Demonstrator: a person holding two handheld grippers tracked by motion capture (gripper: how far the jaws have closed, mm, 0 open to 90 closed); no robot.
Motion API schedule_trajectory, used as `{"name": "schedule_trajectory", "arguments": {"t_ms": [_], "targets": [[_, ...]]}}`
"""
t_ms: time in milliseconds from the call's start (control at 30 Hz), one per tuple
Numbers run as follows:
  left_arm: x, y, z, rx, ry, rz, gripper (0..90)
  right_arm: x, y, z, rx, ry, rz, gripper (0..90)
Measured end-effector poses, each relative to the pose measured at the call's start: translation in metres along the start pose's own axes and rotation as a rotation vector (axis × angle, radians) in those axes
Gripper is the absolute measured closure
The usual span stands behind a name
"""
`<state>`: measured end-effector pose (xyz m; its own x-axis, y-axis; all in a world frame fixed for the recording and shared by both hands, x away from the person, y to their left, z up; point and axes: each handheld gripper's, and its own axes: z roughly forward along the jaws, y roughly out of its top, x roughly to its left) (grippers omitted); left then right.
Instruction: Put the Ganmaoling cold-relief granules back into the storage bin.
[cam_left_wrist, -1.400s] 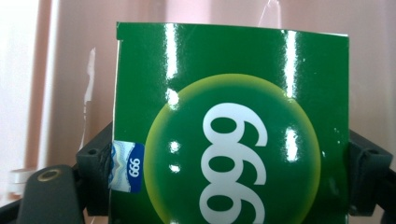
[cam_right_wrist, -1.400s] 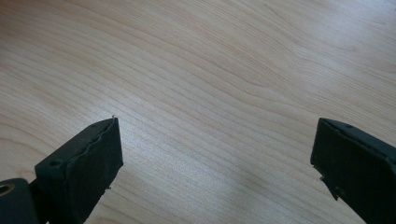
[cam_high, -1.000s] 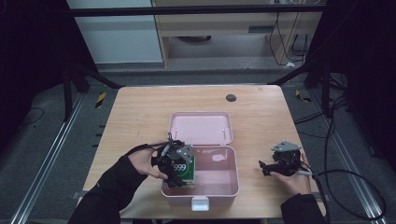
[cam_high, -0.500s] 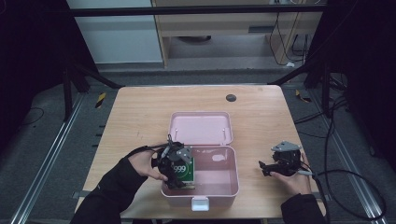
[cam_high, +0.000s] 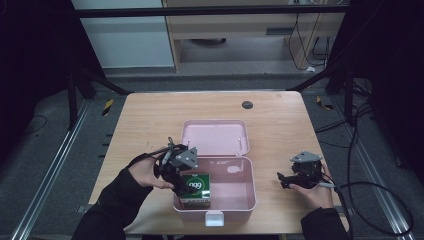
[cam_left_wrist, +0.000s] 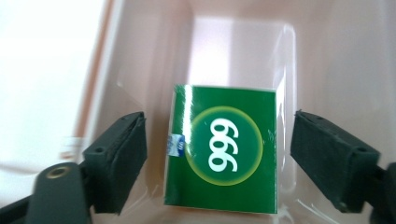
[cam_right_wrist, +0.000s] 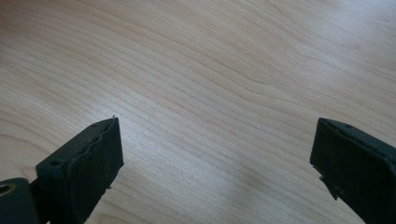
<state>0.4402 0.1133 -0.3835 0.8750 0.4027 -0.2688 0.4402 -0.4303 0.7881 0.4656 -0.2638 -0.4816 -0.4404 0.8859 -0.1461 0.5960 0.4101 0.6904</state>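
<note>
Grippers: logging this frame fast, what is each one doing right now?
Left gripper: open, pads clear of the green 999 box in the pink case; jaws have just been closing.
Right gripper: open, empty, over the wooden table.

Green packet (cam_left_wrist: 224, 149), white "999"; pink box (cam_high: 240, 200); light wood table (cam_high: 150, 120).

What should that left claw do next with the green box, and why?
Probably lift straight up and away. The green box already lies inside the pink case, and the left gripper has just been closing partway, yet gaps show between both pads and the box, so it isn't gripped. The right gripper waits open over the table.
</note>
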Motion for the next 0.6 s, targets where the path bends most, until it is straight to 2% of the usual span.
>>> {"name": "schedule_trajectory", "arguments": {"t_ms": [33,100,133,200,300,400,600], "targets": [[-0.001,0.001,-0.003,-0.037,0.006,-0.022,20.6,0.000,0.000,0.000,0.003,0.000,0.005,3.4],[-0.005,0.004,-0.007,-0.124,0.025,-0.097,23.0,0.000,0.000,0.000,0.003,-0.006,0.012,4.0],[-0.004,0.006,-0.010,-0.145,0.031,-0.106,24.1,0.000,0.000,-0.001,0.001,-0.006,0.014,4.2],[0.000,0.007,-0.020,-0.161,0.047,-0.083,26.3,0.000,-0.001,-0.001,0.002,-0.006,0.019,4.9],[0.007,0.008,-0.035,-0.209,0.074,-0.073,30.5,-0.001,-0.001,-0.001,0.001,-0.008,0.022,6.0],[0.014,0.007,-0.049,-0.265,0.113,-0.089,32.8,0.000,-0.001,-0.002,0.000,-0.011,0.026,6.7],[0.028,-0.003,-0.075,-0.335,0.206,-0.103,35.5,-0.001,-0.001,-0.003,-0.007,-0.015,0.034,7.0]]}}
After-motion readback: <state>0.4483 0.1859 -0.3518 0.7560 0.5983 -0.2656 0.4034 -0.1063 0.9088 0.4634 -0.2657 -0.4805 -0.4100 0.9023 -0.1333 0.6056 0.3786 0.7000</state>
